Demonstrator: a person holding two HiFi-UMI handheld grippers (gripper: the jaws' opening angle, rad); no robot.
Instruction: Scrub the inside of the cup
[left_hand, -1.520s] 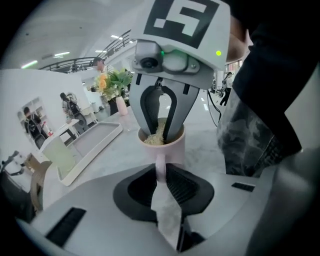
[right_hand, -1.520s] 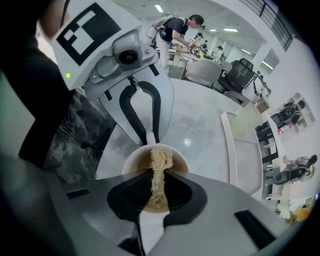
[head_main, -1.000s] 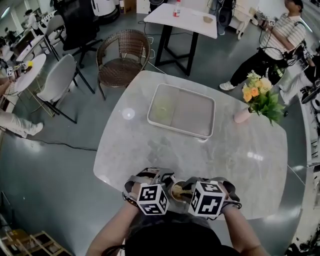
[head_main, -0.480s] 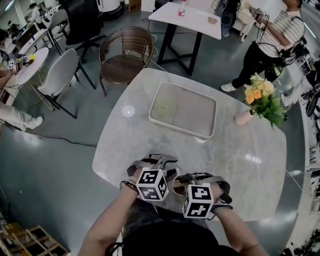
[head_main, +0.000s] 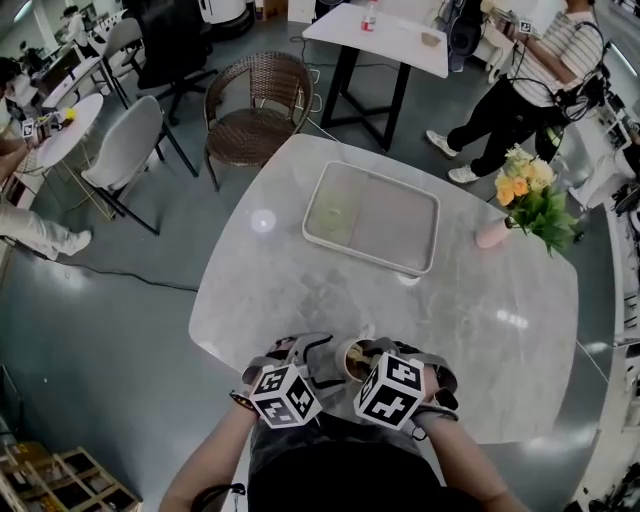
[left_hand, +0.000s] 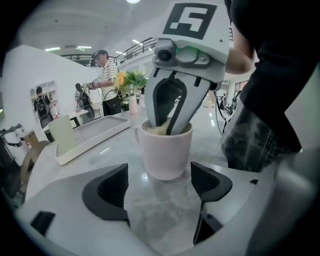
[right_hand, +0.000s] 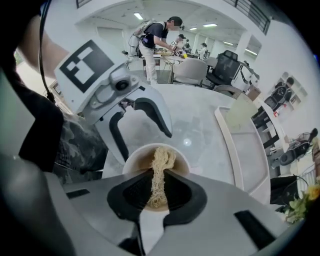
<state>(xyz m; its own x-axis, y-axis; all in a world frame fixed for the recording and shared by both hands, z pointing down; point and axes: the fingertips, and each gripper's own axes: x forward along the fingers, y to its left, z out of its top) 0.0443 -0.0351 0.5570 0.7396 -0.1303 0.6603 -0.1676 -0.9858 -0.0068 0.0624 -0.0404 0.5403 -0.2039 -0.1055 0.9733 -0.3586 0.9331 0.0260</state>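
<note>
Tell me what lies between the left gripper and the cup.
Only bare table, as the left gripper view shows. The left gripper has just been opening its jaws; they stand wide, clear of the cup, with only table between them.

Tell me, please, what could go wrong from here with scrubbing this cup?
1. The left gripper has just been opening its jaws. They stand clear of the cup, so nothing steadies it. The right gripper, clamped on the fibrous scrubber inside, could tip or drag it.
2. The cup stands near the table's near edge, so a hard stroke might push it off.
</note>
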